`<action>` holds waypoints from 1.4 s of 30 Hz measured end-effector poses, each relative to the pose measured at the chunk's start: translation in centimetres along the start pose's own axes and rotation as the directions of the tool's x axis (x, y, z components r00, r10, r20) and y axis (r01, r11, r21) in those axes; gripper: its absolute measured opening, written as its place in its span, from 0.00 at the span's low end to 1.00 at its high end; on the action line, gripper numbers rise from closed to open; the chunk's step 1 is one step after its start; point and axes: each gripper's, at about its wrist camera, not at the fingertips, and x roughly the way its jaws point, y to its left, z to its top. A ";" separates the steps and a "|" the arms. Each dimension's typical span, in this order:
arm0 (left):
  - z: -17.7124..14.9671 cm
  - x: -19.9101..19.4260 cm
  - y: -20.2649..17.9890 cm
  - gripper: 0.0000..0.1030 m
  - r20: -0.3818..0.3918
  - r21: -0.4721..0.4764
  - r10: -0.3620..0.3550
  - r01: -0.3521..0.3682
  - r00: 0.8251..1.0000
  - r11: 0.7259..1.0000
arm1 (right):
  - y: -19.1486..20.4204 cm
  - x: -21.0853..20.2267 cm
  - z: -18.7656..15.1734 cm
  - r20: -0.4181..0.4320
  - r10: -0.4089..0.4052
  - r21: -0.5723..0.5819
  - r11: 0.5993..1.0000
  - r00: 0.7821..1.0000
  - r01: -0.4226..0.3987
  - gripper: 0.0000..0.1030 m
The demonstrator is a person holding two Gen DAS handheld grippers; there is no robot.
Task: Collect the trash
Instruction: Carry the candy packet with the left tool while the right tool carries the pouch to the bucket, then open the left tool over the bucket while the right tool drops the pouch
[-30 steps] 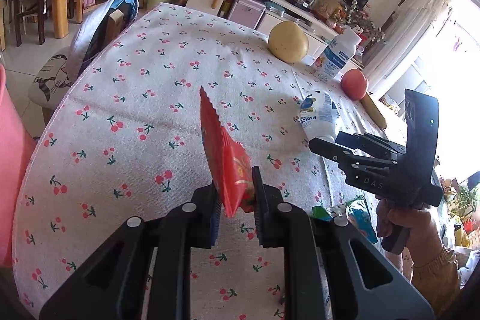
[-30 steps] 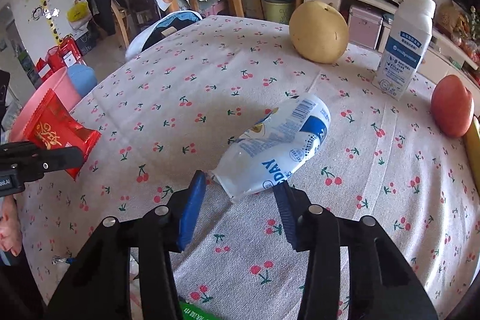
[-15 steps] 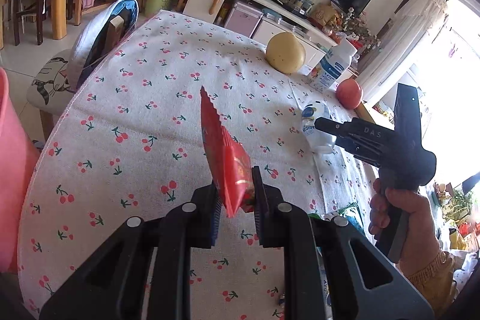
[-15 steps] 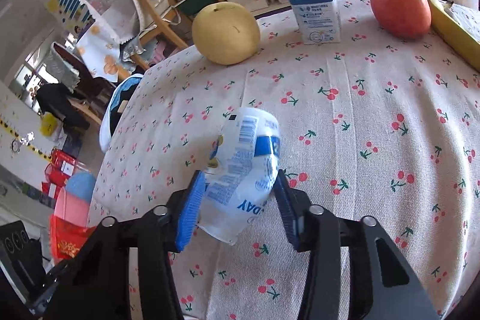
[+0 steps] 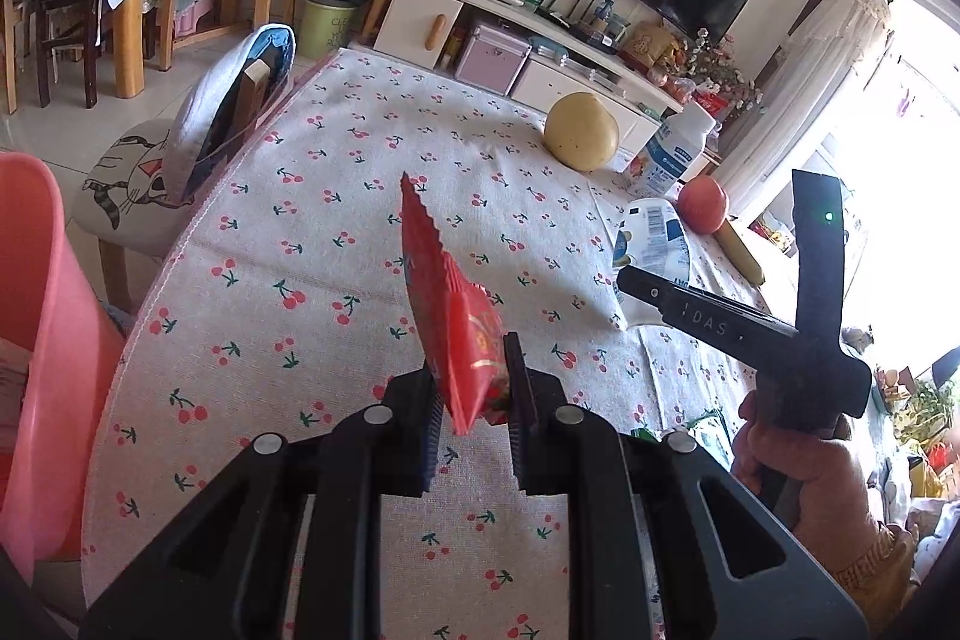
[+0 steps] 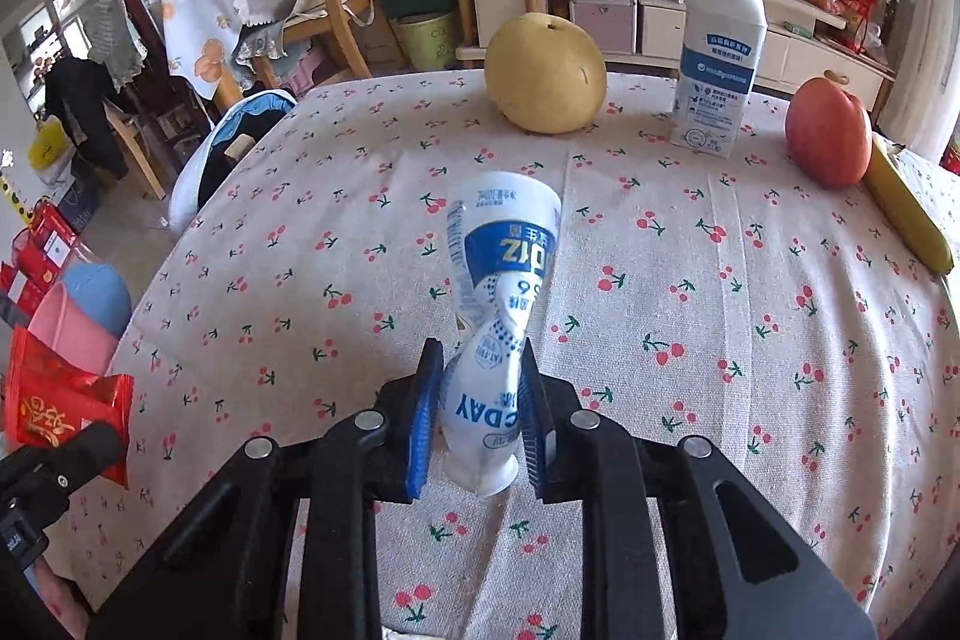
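My left gripper (image 5: 471,388) is shut on a red snack wrapper (image 5: 447,304) and holds it above the cherry-print tablecloth (image 5: 300,232). The wrapper also shows at the left edge of the right wrist view (image 6: 66,400). My right gripper (image 6: 477,412) is shut on a squashed white and blue pouch (image 6: 501,292), lifted off the table. In the left wrist view the right gripper (image 5: 720,322) sits to the right with the pouch (image 5: 651,244) in its jaws. A pink bin (image 5: 36,340) stands off the table's left edge.
A yellow pear (image 6: 545,79), a white milk carton (image 6: 720,52), a red apple (image 6: 828,139) and a banana (image 6: 906,214) stand at the table's far side. A chair with a cushion (image 5: 180,160) is at the far left edge. Green wrappers (image 5: 702,430) lie near the front right.
My right gripper closed on the pouch and lifted it off the table, squashing it. My left gripper kept hold of the red wrapper and stayed nearly still.
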 end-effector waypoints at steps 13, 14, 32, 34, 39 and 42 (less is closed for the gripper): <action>0.6 -3.9 1.7 0.20 0.100 -0.033 0.042 -0.039 0.994 0.999 | 4.8 -5.6 -0.2 0.108 0.116 -0.012 0.993 0.987 -0.115 0.25; 0.7 -4.3 2.0 0.20 0.112 -0.039 0.050 -0.046 0.992 0.998 | 5.7 -6.0 -0.1 0.111 0.138 -0.020 0.990 0.984 -0.137 0.25; 1.4 -14.4 14.8 0.20 0.244 -0.407 0.430 -0.311 0.869 0.859 | 27.9 -8.3 0.6 0.005 0.488 -0.259 0.844 0.873 -0.470 0.25; 1.3 -15.0 16.5 0.20 0.225 -0.452 0.454 -0.320 0.862 0.833 | 29.8 -7.7 0.2 -0.018 0.496 -0.274 0.833 0.868 -0.481 0.25; 1.1 -15.4 19.0 0.20 0.171 -0.521 0.496 -0.348 0.852 0.779 | 32.0 -5.8 -1.4 -0.079 0.504 -0.269 0.820 0.860 -0.505 0.25; 1.0 -14.8 20.1 0.37 0.120 -0.547 0.508 -0.370 0.853 0.751 | 32.4 -3.9 -2.1 -0.134 0.486 -0.234 0.831 0.863 -0.504 0.26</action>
